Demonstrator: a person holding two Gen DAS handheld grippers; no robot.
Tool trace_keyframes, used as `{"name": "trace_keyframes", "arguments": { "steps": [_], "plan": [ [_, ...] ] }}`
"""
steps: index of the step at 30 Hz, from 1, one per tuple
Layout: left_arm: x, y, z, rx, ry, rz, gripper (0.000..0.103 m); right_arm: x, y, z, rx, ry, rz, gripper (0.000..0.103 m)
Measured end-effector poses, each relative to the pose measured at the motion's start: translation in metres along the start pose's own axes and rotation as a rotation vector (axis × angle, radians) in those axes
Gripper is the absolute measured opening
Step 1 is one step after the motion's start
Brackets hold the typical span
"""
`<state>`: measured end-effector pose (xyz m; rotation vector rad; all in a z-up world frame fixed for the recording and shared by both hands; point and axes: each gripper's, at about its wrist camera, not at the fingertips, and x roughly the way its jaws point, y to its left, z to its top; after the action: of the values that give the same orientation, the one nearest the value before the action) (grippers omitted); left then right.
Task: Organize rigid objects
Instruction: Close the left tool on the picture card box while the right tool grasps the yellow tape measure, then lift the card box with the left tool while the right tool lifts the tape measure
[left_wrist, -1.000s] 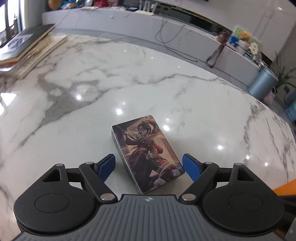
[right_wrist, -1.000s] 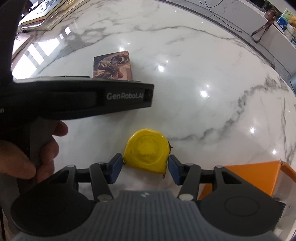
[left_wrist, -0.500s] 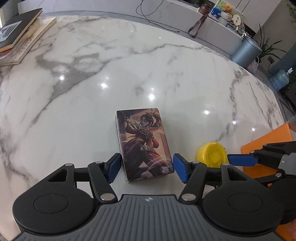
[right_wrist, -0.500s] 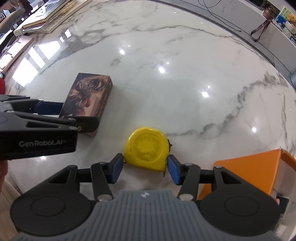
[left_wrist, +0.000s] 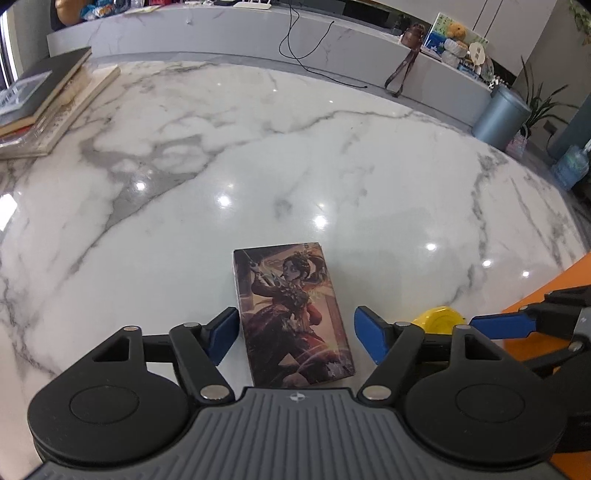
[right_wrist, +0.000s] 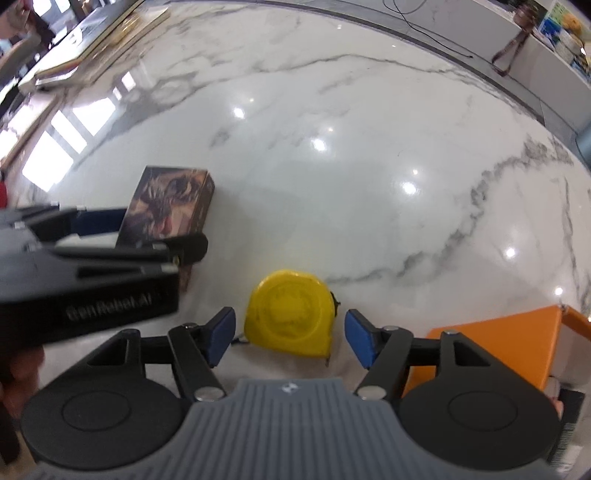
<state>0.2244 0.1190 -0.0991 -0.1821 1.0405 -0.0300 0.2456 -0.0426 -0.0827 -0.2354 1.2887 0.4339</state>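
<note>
On the marble table (left_wrist: 332, 155), the left gripper (left_wrist: 293, 338) has its jaws opening, the picture box (left_wrist: 291, 314) lying flat between them, untouched. To its right, the right gripper (right_wrist: 290, 338) likewise has jaws opening around the yellow tape measure (right_wrist: 290, 317), gaps on both sides; an orange box (right_wrist: 495, 347) sits just right of those jaws.

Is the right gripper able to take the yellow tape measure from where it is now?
Probably yes. The tape measure lies flat between the opening jaws of the right gripper; neither pad touches it, and nothing blocks them. The card box lies apart.
</note>
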Motion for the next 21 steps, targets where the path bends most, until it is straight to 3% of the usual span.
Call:
{"name": "trace_keyframes", "arguments": {
  "steps": [5,8,13,21],
  "plan": [
    [0.004,-0.005,-0.001,0.026,-0.021,0.042,0.077,0.009,0.000,0.002,0.051,0.012,0.011,0.063],
    [0.004,-0.005,-0.001,0.031,-0.024,0.038,0.073,0.009,0.002,0.000,0.043,-0.011,-0.016,0.055],
    [0.001,-0.007,-0.003,0.029,-0.018,0.043,0.071,0.007,0.003,-0.005,0.048,-0.032,-0.016,0.055],
    [-0.022,0.000,-0.002,-0.038,-0.061,-0.010,0.071,-0.009,0.009,-0.014,0.009,-0.072,-0.022,0.055]
  ]
}}
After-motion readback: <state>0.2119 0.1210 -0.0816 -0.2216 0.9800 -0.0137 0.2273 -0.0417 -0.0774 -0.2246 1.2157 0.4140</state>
